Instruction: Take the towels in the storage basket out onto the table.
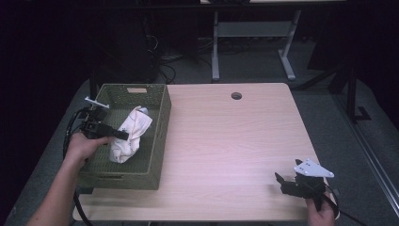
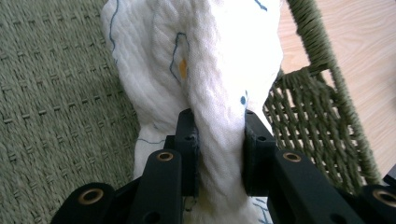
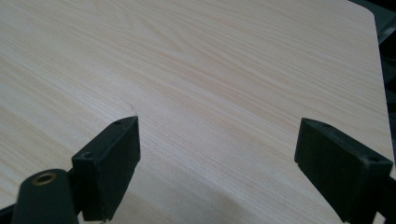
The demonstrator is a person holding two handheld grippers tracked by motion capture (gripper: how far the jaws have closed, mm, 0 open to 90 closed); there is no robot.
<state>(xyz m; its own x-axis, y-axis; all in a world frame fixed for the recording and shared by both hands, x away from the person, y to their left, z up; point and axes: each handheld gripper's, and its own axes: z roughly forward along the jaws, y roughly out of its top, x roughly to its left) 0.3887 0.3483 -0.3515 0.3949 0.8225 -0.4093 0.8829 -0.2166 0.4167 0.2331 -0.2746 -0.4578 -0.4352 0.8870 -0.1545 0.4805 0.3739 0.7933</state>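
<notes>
Cloth pinched inside basket.
Left gripper [image 2: 218, 154] jaws clamp a fold of the white cloth [image 1: 129, 134] lying in the green woven basket [image 1: 157, 141]; right gripper [image 3: 217, 163] well apart from basket, jaws spread wide over bare table [image 1: 226, 141].

A white cloth [image 1: 129, 134], quilted in texture with thin blue line markings and a small orange spot, sits bunched inside an olive-green woven basket [image 1: 160, 136] at the left side of a light wood table [image 1: 226, 141]. The cloth rises in a crumpled column from the basket floor, close to the right wall, its upper end near the rim. A fold of it is pinched between the 2 black jaws of the left gripper [image 2: 219, 154]. The rectangular basket stands upright with handle slots in its end walls.
</notes>
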